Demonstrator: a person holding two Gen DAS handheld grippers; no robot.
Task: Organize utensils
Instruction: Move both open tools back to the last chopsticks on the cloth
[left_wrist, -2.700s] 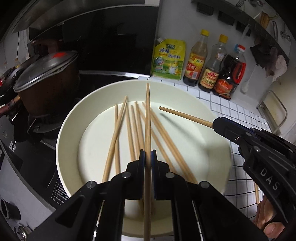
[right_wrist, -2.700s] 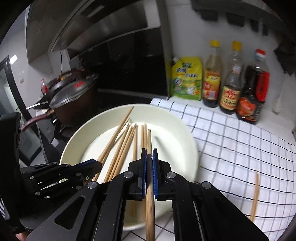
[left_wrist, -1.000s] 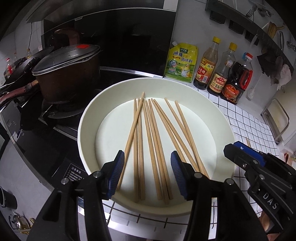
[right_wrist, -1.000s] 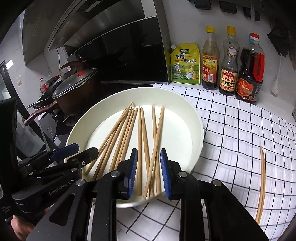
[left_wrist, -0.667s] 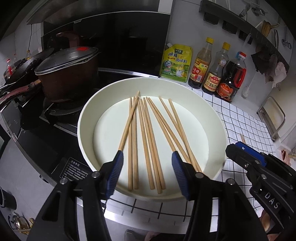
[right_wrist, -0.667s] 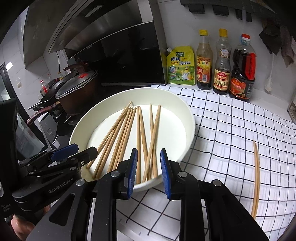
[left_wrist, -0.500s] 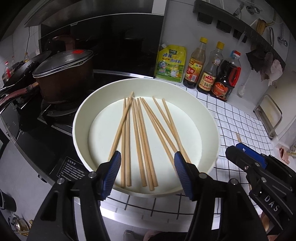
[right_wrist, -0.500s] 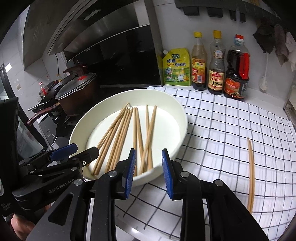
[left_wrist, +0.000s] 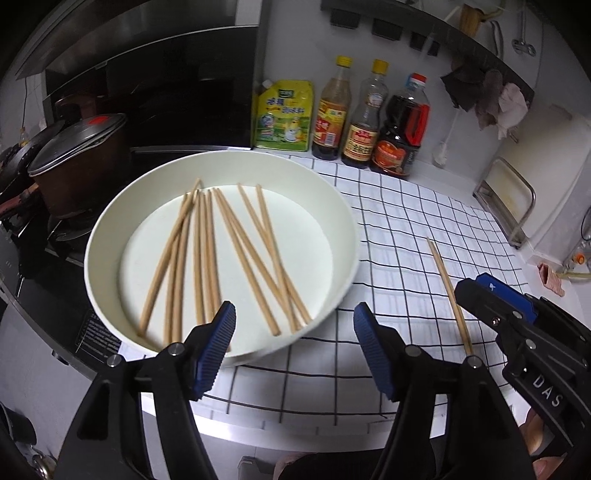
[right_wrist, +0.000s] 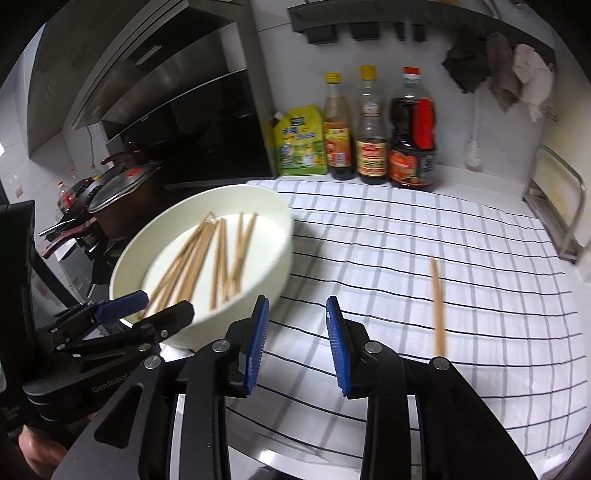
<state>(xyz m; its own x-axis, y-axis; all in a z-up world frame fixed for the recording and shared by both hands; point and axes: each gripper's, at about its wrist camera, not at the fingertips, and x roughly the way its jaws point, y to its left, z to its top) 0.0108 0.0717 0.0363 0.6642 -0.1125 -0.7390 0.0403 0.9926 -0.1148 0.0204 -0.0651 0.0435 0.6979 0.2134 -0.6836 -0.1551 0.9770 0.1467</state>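
Several wooden chopsticks (left_wrist: 207, 254) (right_wrist: 207, 254) lie side by side in a wide white bowl (left_wrist: 343, 221) (right_wrist: 280, 218) at the counter's left end. One lone chopstick (left_wrist: 448, 291) (right_wrist: 437, 302) rests on the checked cloth to the right. My left gripper (left_wrist: 295, 325) hovers over the bowl's near right rim, its jaws opening with nothing between them. My right gripper (right_wrist: 297, 328) is over the cloth between the bowl and the lone chopstick, jaws also opening and empty. The right gripper (left_wrist: 517, 332) shows at the lower right of the left wrist view.
A yellow pouch (left_wrist: 284, 114) and three sauce bottles (left_wrist: 364, 118) stand against the back wall. A lidded pot (left_wrist: 77, 155) sits on the stove at left. A metal rack (right_wrist: 557, 206) stands at far right. The black-and-white checked cloth (right_wrist: 424, 258) covers the counter.
Both grippers let go of their chopsticks into the bowl, then pulled back and swung right while their jaws widened. The lone chopstick on the cloth has come into the left wrist view.
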